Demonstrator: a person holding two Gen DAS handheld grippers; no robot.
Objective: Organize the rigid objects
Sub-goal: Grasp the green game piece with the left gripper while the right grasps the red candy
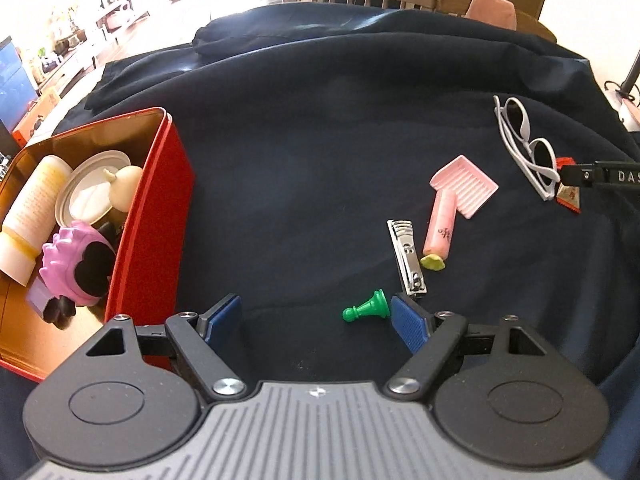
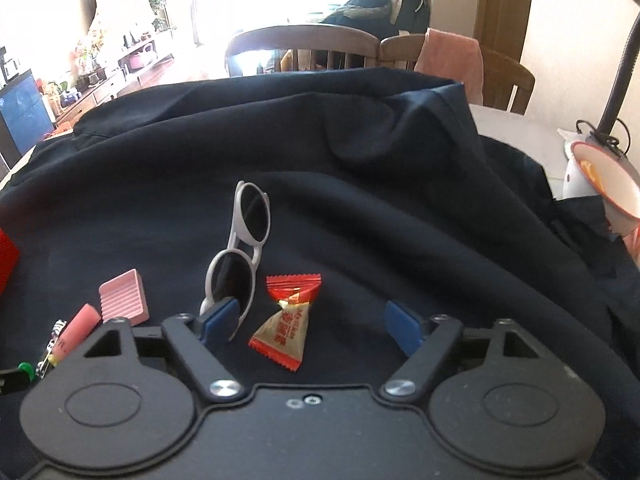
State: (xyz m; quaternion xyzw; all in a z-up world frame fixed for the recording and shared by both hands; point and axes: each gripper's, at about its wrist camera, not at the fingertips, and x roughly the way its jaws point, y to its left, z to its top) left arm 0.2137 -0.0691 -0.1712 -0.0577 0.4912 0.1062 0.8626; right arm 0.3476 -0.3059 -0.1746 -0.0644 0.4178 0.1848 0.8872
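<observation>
Currently loose on cloth point(image 1: 320, 160): one pawn point(image 1: 366, 309), one nail clipper point(image 1: 408, 258), one sunglasses point(image 2: 240, 248), one candy point(image 2: 286, 320); left gripper point(image 1: 316, 320) and right gripper point(image 2: 310, 322) both gaping, empty.

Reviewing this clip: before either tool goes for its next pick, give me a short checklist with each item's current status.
1. Left tool open: ok, blue pads apart, nothing gripped.
2. Green pawn between the left pads: ok, lying on its side by the right-hand pad.
3. Nail clipper clear of that grasp: cannot tell, its end lies close to the same pad.
4. Right tool open: ok, no pad pressing anything.
5. Candy alone between the right pads: not ok, sunglasses frame lies against one pad.
6. Room in the red tin: ok, bare floor visible.
</observation>
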